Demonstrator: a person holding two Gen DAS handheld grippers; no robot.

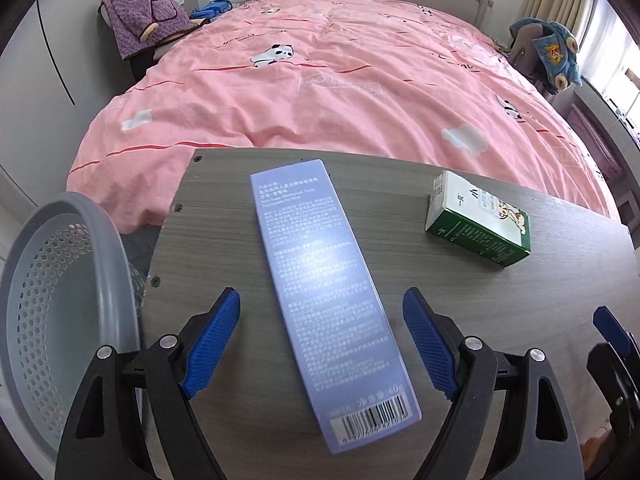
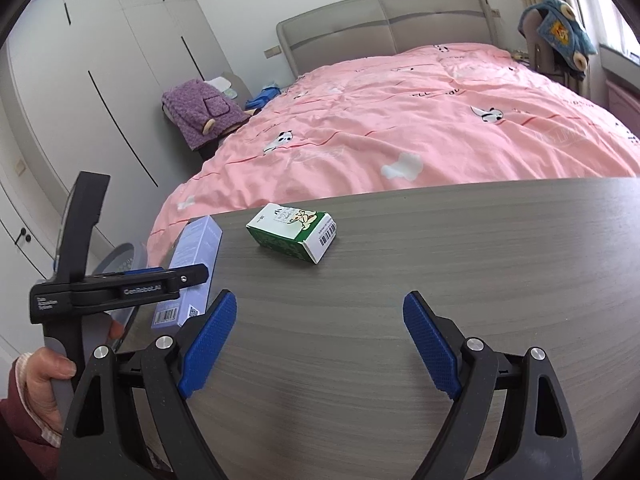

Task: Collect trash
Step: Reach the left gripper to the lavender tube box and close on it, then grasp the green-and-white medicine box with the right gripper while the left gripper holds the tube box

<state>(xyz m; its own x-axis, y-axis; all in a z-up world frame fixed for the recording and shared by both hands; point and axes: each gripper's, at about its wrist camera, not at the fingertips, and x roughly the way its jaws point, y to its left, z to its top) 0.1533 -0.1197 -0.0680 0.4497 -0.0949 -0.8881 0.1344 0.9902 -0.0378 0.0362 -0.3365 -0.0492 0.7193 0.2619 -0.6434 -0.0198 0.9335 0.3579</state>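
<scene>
Bedroom desk beside a pink bed.
Both grippers, left gripper and right gripper, gape wide, empty; purple box lies near the desk's left edge.

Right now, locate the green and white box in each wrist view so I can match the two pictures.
Left wrist view: the green and white box lies on the grey table, upper right of centre, right of the long lavender box.
Right wrist view: the same box lies near the table's far edge, left of centre, right of the lavender box.
Shared landmark: the pink bedspread behind the table.
</scene>
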